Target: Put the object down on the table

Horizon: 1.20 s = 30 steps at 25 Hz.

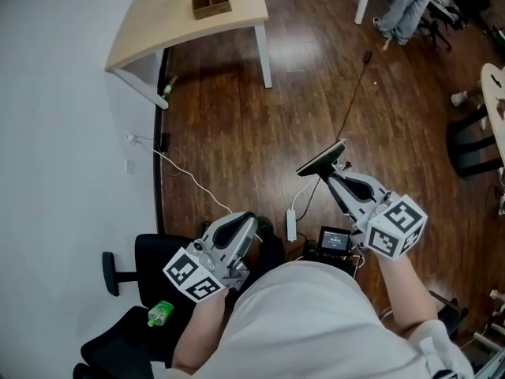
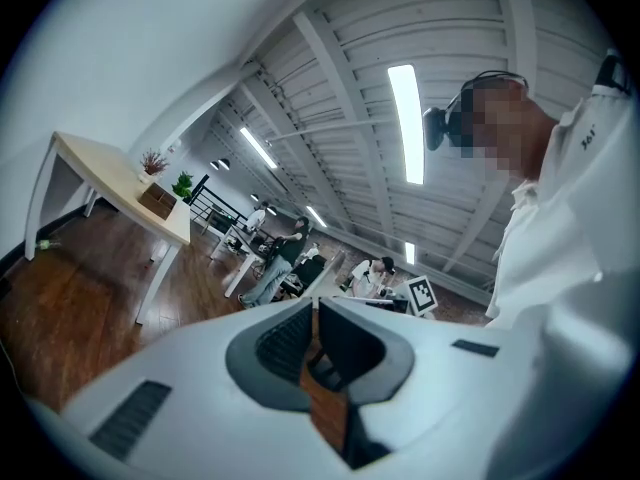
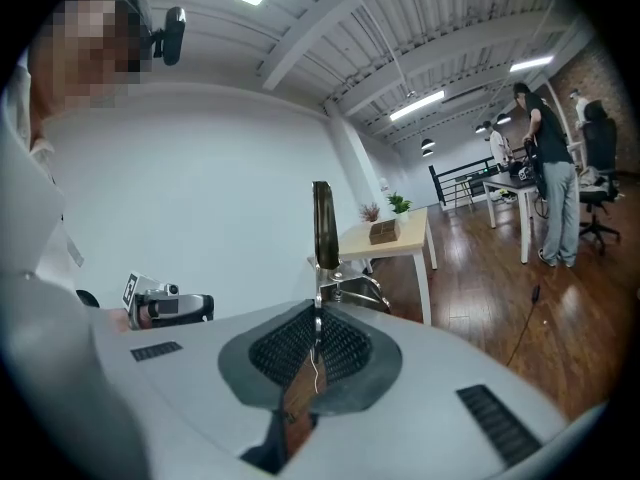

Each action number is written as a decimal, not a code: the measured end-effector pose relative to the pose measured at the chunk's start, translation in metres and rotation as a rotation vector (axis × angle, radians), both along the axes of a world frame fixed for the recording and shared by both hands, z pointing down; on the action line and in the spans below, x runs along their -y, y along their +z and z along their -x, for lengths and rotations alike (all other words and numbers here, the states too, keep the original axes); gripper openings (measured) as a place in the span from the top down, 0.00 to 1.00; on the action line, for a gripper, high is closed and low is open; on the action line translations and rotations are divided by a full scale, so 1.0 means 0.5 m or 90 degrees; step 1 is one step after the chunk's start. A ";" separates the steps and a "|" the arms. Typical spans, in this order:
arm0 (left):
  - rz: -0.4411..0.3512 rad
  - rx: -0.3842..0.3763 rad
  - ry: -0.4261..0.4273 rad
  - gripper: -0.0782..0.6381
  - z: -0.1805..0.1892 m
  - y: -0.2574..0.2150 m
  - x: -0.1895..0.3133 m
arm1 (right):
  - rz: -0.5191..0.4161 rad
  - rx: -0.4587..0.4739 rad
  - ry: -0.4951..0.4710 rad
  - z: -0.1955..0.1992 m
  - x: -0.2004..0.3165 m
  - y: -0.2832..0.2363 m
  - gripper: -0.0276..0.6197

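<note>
As I look down from the head view, the dark wooden floor (image 1: 316, 93) fills most of the picture. The pale tabletop (image 1: 158, 22) stands far off at the upper left, against the white wall. A black office chair (image 1: 146, 259) sits at the lower left, close beside the person's body.

My right claw (image 1: 335, 176) is raised over the floor, well apart from the tabletop. It is clamped on the object (image 1: 321, 162), a thin dark flat piece with a metal clip at its base. In the right gripper view the object (image 3: 322, 218) stands upright out of the pinched jaws, edge-on to the camera.

My left claw (image 1: 252, 223) hangs low by the chair. Its own view shows the jaws drawn together with nothing between them.

A small wooden box (image 1: 211, 0) with compartments rests on the tabletop. A small green thing (image 1: 160, 313) shows at the edge of the chair seat.
</note>
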<state>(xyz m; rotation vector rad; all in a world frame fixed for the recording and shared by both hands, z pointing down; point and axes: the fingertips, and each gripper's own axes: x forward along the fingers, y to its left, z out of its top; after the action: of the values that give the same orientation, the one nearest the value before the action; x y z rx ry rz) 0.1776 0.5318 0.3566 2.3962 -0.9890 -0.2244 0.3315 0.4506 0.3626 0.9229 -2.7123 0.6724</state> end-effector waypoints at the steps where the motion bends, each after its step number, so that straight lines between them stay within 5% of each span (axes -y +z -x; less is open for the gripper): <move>1: -0.002 -0.002 0.004 0.89 0.016 -0.003 0.014 | 0.001 -0.002 0.003 0.017 0.013 0.000 0.95; 14: -0.004 -0.025 0.024 0.89 0.238 0.004 0.117 | 0.002 -0.039 0.023 0.225 0.105 -0.002 0.95; 30: -0.008 -0.020 -0.008 0.89 0.313 0.000 0.260 | -0.005 -0.036 -0.025 0.325 0.273 0.008 0.95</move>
<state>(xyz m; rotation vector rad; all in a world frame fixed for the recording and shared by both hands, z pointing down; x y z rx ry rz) 0.0209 0.4016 0.3566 2.3914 -0.9918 -0.2724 0.1690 0.3142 0.3667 0.8752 -2.6779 0.6205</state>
